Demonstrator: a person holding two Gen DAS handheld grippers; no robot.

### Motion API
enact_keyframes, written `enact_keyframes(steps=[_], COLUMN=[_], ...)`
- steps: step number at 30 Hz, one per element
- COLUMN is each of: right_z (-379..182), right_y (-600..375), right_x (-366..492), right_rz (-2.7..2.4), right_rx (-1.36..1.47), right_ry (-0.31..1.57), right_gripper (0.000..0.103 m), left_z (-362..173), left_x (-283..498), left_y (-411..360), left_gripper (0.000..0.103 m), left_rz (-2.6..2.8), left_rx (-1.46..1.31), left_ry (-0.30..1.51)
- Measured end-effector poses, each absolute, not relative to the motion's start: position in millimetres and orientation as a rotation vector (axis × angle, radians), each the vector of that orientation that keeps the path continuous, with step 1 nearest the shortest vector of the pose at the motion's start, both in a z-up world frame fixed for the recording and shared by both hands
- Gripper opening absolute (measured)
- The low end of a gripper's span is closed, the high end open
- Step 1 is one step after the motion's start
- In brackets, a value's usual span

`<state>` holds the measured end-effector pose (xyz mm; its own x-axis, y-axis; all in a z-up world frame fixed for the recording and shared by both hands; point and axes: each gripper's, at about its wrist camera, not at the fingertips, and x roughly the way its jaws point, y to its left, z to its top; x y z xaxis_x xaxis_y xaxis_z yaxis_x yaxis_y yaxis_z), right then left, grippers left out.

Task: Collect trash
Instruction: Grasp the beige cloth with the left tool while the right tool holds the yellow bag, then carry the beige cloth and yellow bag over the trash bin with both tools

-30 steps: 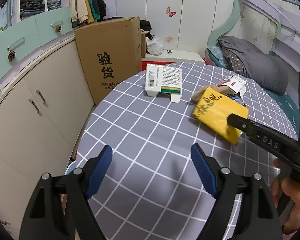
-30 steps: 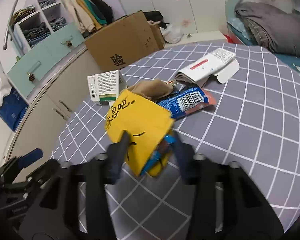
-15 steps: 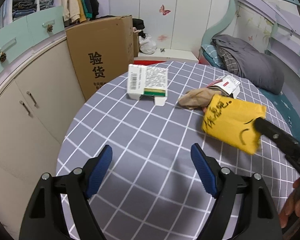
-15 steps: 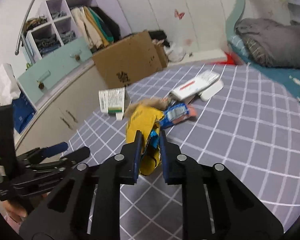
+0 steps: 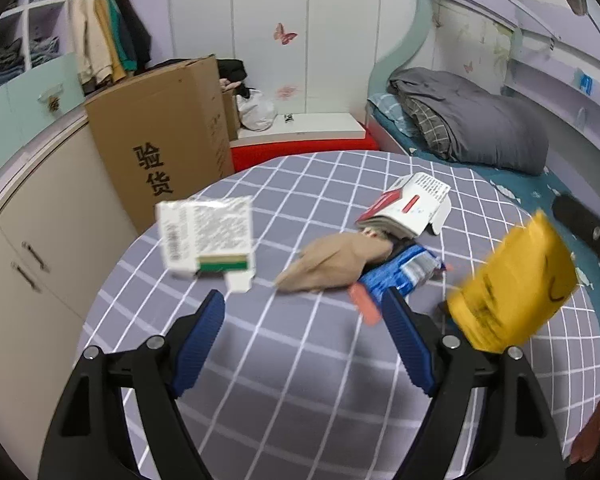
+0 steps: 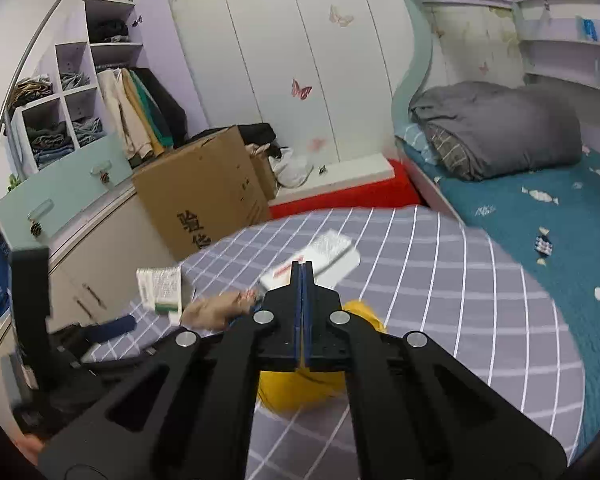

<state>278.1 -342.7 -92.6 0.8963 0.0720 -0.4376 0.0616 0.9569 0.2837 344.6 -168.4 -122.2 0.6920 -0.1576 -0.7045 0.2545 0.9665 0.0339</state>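
Note:
A yellow bag (image 5: 512, 292) with black writing hangs in the air above the right side of the table. My right gripper (image 6: 302, 265) is shut on its top edge, the jaws closing flat together, and the yellow bag (image 6: 300, 392) dangles under them. My left gripper (image 5: 304, 300) is open and empty, low over the grey checked tablecloth (image 5: 300, 368). Just beyond its blue pads lie a brown crumpled bag (image 5: 332, 264), a blue wrapper (image 5: 400, 276) and a small orange scrap (image 5: 364, 306). Further left lies a white and green box (image 5: 208, 236), and behind it all a white and red box (image 5: 412, 208).
A big cardboard box (image 5: 160, 140) stands on the floor behind the table's left edge, beside beige cupboards (image 5: 40, 248). A bed with a grey quilt (image 5: 472, 120) runs along the right. A person's hand (image 5: 596, 432) shows at the lower right.
The right gripper closed on the yellow bag and lifted it off the table, up and to the right. The left gripper, still open, moved closer to the trash pile.

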Motion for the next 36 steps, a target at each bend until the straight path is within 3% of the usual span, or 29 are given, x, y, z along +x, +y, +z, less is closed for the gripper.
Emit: enact_keyframes(steps=[8, 10, 12, 15, 17, 18, 19, 31, 32, 33, 36], right_z=[-115, -116, -118, -121, -121, -119, -117, -147, -151, -153, -159], right_y=[-354, -356, -360, -362, -363, -363, -362, -352, -351, -350, -351], right_x=[300, 299, 297, 297, 295, 291, 287, 304, 308, 310, 309], right_rz=[-0.01, -0.016, -0.03, -0.04, -0.047, -0.066, -0.083, -0.109, -0.091, -0.096, -0.078], right_rx=[0.325, 0.331, 0.339, 0.345, 0.353, 0.356, 0.352, 0.503, 0.515, 0.515, 0.535], right_ry=[0.546, 0.542, 0.538, 0.549, 0.555, 0.547, 0.531, 0.69, 0.705, 0.723, 0.739], right_gripper=[0.001, 0.002, 0.002, 0.004, 0.039, 0.073, 0.075, 0.081, 0.078, 0.052, 0.039], left_z=[-139, -142, -143, -138, -132, -127, -123, -94, -93, -92, -88], left_x=[373, 376, 378, 370, 363, 357, 352, 317, 315, 313, 307], left_y=[-196, -199, -197, -189, -181, -175, -171, -140, -138, -136, -129], left_gripper=[0.078, 0.057, 0.023, 0.006, 0.005, 0.004, 0.004, 0.004, 0.004, 0.004, 0.004], left_rz=[-0.228, -0.243, -0.261, -0.254, -0.252, -0.25, -0.242, -0.208, -0.211, -0.213, -0.219], left_rx=[0.198, 0.199, 0.166, 0.139, 0.116, 0.092, 0.077, -0.005, -0.008, -0.011, -0.018], left_ry=[0.777, 0.788, 0.819, 0.796, 0.773, 0.758, 0.744, 0.676, 0.679, 0.681, 0.675])
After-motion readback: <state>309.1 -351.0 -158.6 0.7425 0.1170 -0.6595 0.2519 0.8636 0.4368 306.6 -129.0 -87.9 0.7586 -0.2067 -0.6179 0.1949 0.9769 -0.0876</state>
